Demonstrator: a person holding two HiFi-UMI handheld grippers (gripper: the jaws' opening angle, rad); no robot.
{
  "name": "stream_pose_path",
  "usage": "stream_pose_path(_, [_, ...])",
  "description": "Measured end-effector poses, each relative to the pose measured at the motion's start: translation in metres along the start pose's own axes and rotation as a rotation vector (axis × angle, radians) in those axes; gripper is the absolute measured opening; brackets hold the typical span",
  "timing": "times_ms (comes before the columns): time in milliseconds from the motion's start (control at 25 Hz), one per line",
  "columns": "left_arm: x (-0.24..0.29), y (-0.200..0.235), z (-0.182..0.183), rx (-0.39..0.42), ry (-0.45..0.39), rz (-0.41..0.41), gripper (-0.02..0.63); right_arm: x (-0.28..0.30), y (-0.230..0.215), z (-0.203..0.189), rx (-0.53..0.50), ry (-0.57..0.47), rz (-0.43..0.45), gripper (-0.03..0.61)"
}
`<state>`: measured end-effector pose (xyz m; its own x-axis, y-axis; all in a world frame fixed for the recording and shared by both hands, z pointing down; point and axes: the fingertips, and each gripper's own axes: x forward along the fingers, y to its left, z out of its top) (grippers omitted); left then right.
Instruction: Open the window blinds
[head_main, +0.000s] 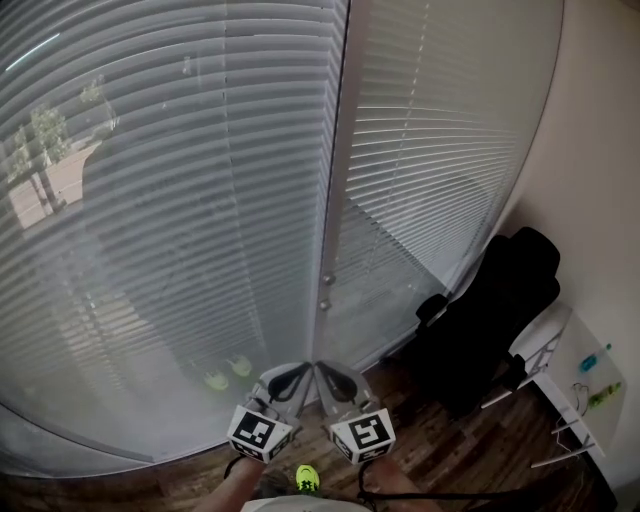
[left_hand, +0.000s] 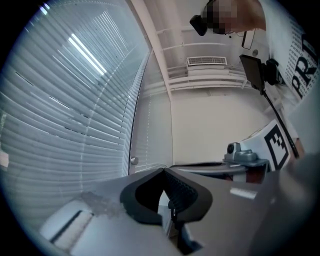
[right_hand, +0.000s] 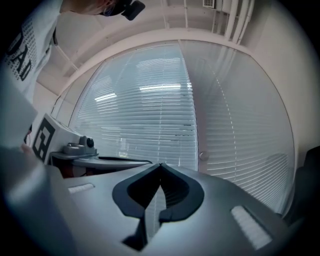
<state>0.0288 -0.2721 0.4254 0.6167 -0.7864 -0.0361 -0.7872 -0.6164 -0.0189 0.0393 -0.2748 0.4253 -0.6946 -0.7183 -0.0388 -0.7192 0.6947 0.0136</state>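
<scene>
White blinds (head_main: 200, 200) ahead of closed, empty left claw (head_main: 306, 366) and right claw (head_main: 322, 367): likely light, bendable; grip the knobs (head_main: 327, 280).

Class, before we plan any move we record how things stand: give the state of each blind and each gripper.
Left blind: lowered, outdoors shows faintly through the slats.
Right blind: lowered, covering its pane.
Left gripper: shut, nothing held.
Right gripper: shut, nothing held.

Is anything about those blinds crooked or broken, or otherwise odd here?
Nothing stands out. The blinds hang with evenly spaced slats on both panels, none visibly sagging, and the black chair stands upright beside them.
</scene>
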Motion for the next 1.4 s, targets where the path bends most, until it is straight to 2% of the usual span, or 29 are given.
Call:
stream_pose_path(120, [0.009, 0.003, -0.008, 0.004, -0.004, -0.009, -0.008, 0.002, -0.009, -0.006, 0.004, 0.004, -0.014, 0.008])
stream_pose_path(280, [0.013, 0.011, -0.001, -0.019, -0.058, 0.011, -0.008, 0.012, -0.012, -0.011, -0.001, 0.010, -0.030, 0.008])
stream_pose_path(440, [0.017, 0.026, 0.006, 0.033, -0.054, -0.009, -0.008, 0.022, -0.010, 0.002, -0.031, 0.015, -0.040, 0.008])
stream_pose_path(800, [0.036, 0.054, 0.008, -0.001, -0.126, -0.044, -0.008, 0.059, -0.031, -0.002, -0.066, 0.018, -0.101, 0.008])
stream_pose_path(920, [0.039, 0.069, 0.006, -0.009, -0.135, -0.051, -0.008, 0.076, -0.035, -0.005, -0.093, 0.004, -0.117, 0.008])
stream_pose_path(1040, [0.040, 0.081, 0.001, -0.009, -0.092, -0.059, -0.008, 0.088, -0.032, 0.000, -0.118, 0.005, -0.124, 0.008])
stream_pose_path(1200, [0.039, 0.084, -0.009, -0.015, -0.131, -0.055, -0.008, 0.091, -0.030, -0.009, -0.156, -0.022, -0.122, 0.008])
stream_pose_path(1320, [0.041, 0.087, -0.027, -0.011, -0.118, -0.045, -0.008, 0.096, -0.032, -0.018, -0.208, -0.051, -0.118, 0.008])
stream_pose_path(1400, [0.047, 0.093, -0.022, -0.011, -0.110, -0.022, -0.008, 0.102, -0.037, -0.017, -0.199, -0.057, -0.111, 0.008])
